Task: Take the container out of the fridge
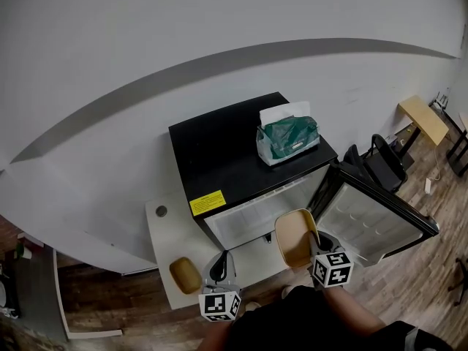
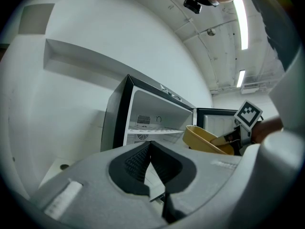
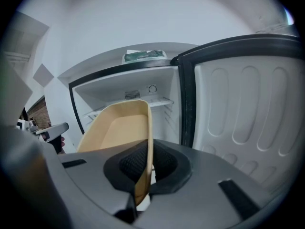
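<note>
A black mini fridge stands with its door swung open to the right. The tan rectangular container hangs in front of the open compartment, outside it. My right gripper is shut on the container's side wall, with the tray tilted up ahead of the jaws. My left gripper is low and left of the container; its pads meet with nothing between them. In the left gripper view the container shows at the right, before the fridge shelf.
A green tissue pack lies on the fridge top. A tan oval object rests on the white platform under the fridge, left of my left gripper. A black chair and a wooden table stand at the right.
</note>
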`<state>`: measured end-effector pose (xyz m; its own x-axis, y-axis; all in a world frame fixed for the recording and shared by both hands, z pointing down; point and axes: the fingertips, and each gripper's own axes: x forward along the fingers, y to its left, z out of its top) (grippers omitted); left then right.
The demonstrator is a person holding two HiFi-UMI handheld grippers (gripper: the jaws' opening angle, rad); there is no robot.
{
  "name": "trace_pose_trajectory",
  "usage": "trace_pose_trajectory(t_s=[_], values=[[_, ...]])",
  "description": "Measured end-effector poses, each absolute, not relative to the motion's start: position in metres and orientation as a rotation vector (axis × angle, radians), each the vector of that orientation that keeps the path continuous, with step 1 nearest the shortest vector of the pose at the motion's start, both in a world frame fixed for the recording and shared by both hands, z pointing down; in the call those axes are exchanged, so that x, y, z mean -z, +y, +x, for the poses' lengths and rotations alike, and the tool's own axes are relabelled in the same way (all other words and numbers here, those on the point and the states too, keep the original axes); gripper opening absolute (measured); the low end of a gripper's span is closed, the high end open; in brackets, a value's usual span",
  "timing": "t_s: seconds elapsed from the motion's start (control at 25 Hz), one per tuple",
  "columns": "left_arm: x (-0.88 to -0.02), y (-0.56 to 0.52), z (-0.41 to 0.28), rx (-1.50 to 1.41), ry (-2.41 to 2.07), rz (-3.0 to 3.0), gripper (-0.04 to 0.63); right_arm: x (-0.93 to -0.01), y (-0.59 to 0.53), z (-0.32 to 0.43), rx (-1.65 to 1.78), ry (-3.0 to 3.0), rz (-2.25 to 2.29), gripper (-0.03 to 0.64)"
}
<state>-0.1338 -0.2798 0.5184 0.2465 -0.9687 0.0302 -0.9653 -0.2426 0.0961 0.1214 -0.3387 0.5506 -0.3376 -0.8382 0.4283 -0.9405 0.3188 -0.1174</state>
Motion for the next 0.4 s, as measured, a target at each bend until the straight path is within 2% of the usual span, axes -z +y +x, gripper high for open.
trace_pose_trajectory(t_s=[0.4], values=[[-0.5178,-0.2874,-0.1337,0.052,-1.852,2.404,0.014,-0.5490,-0.3498,0.1107,-0.505,-2.310,1.592,0.005]])
